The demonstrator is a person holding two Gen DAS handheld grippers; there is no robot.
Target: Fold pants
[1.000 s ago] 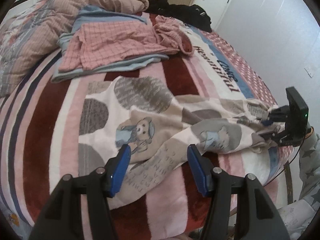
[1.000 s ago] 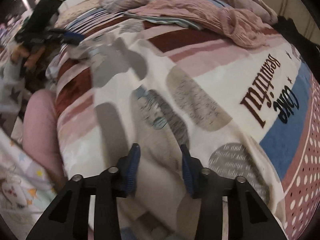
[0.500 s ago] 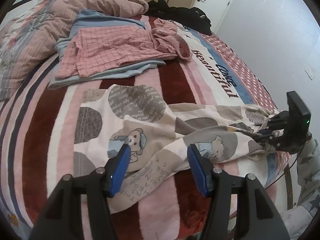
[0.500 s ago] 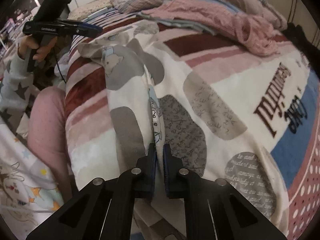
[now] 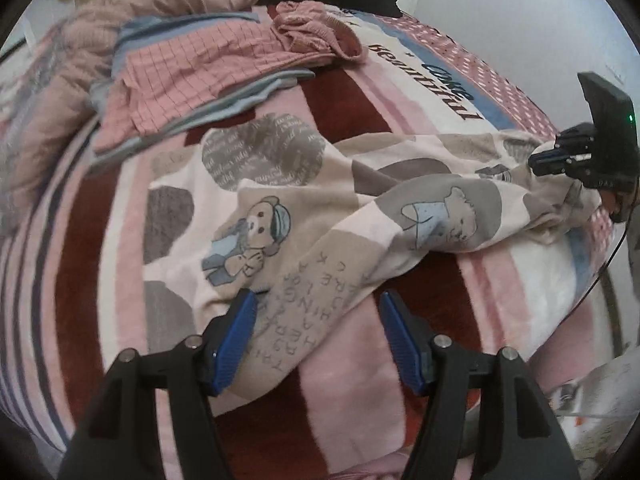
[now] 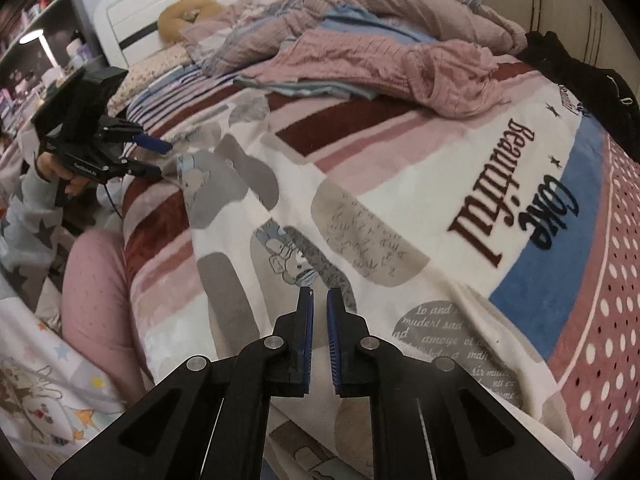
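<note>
Lying on the bed (image 5: 400, 392), pants (image 5: 280, 216) reach between both tools.

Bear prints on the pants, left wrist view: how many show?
2: one bear print near the left gripper, another toward the right gripper. Folds of the pants may hide more.

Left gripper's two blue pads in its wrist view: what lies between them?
In the left wrist view, the lettered end of the bear-print pants lies on the striped blanket between the open left gripper's pads, untouched.
</note>
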